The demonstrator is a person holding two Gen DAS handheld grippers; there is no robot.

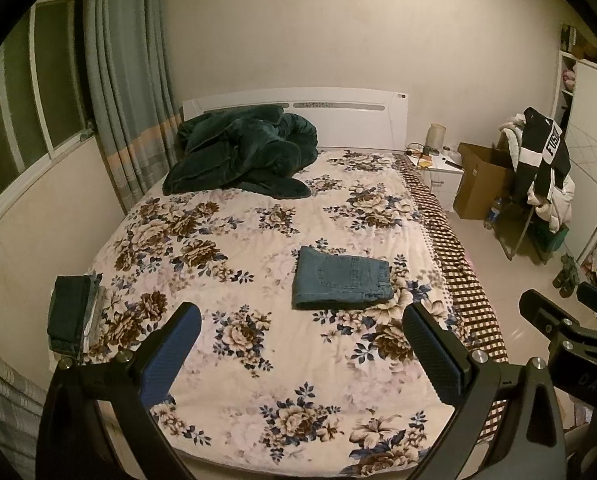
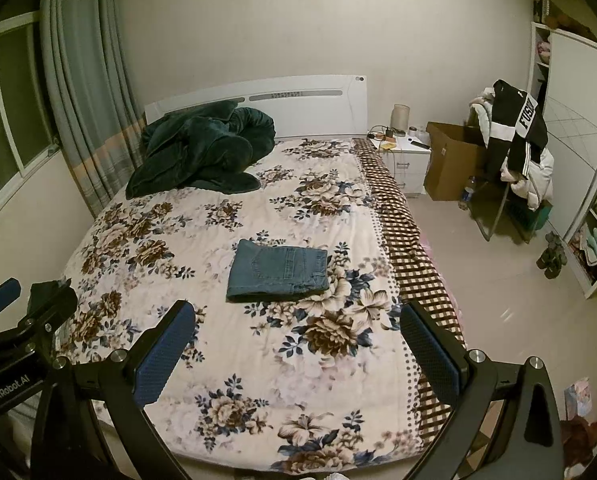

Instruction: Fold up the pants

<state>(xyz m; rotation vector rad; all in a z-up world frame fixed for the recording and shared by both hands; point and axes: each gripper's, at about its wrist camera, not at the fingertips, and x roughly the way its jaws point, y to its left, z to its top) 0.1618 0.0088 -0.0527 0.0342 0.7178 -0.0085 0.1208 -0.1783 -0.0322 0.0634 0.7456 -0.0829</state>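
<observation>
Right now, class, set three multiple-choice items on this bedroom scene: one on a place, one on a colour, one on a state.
1. Where do the folded jeans lie?
A. On the floral bedspread, right of centre
B. On the floor
C. On the nightstand

2. What colour is the rumpled blanket by the headboard?
A. Red
B. Dark green
C. White

3. How do the left gripper and right gripper stand?
A. Both shut on the jeans
B. One open, one shut
C. Both open, holding nothing

Answers:
1. A, the jeans rest on the flowered cover.
2. B, its plush folds are deep green.
3. C, each view shows the fingers wide apart above the bed.
</observation>
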